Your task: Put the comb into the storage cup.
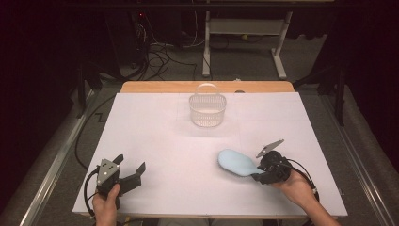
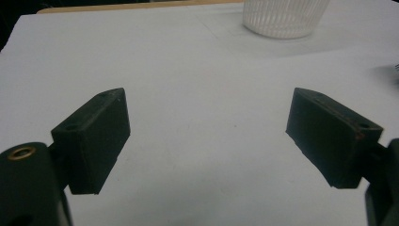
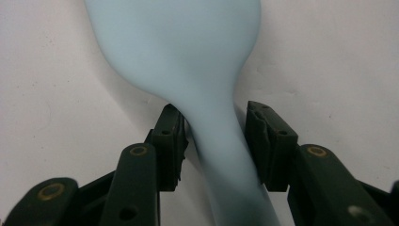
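The right hand-held gripper (image 3: 214, 141) clamps the narrow neck of the pale blue spoon-shaped piece (image 1: 237, 163), which lies on the desk (image 1: 155, 141) well short of the white basket (image 1: 207, 110). Squeeze squarely before lifting, I'd say. The left hand-held gripper (image 2: 207, 136) gapes empty.

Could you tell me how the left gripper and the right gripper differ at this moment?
The left gripper has its jaws spread wide with bare table between them; the right gripper has its jaws drawn in around the narrow neck of the pale blue object. The left gripper rests near the table's front left edge, far from anything; the right gripper sits front right against the pale blue object. Both are black, hand-held and low over the white table.
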Demonstrator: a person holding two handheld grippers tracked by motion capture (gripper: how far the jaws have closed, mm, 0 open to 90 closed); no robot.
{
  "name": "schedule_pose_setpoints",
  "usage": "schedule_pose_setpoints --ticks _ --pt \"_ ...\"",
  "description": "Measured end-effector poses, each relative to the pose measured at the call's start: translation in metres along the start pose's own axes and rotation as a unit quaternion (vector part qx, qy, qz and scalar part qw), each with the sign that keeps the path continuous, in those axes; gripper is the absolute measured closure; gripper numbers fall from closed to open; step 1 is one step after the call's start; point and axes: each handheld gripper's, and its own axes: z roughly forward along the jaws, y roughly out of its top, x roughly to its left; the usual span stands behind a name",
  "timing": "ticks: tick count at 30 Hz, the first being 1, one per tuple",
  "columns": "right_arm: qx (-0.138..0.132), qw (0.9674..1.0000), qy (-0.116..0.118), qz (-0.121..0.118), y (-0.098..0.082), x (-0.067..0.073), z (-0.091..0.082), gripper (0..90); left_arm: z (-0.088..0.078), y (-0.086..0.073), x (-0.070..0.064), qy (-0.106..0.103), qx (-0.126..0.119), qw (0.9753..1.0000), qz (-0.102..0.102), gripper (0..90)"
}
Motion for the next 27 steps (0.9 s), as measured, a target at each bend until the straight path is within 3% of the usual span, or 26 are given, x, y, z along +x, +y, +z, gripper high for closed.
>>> schedule_pose_setpoints --ticks 27 --pt "0.028 0.9987 -0.007 -0.042 0.006 0.013 0.0 69.6 0.001 0.0 -0.002 0.002 0.002 1.0 0.009 14.8"
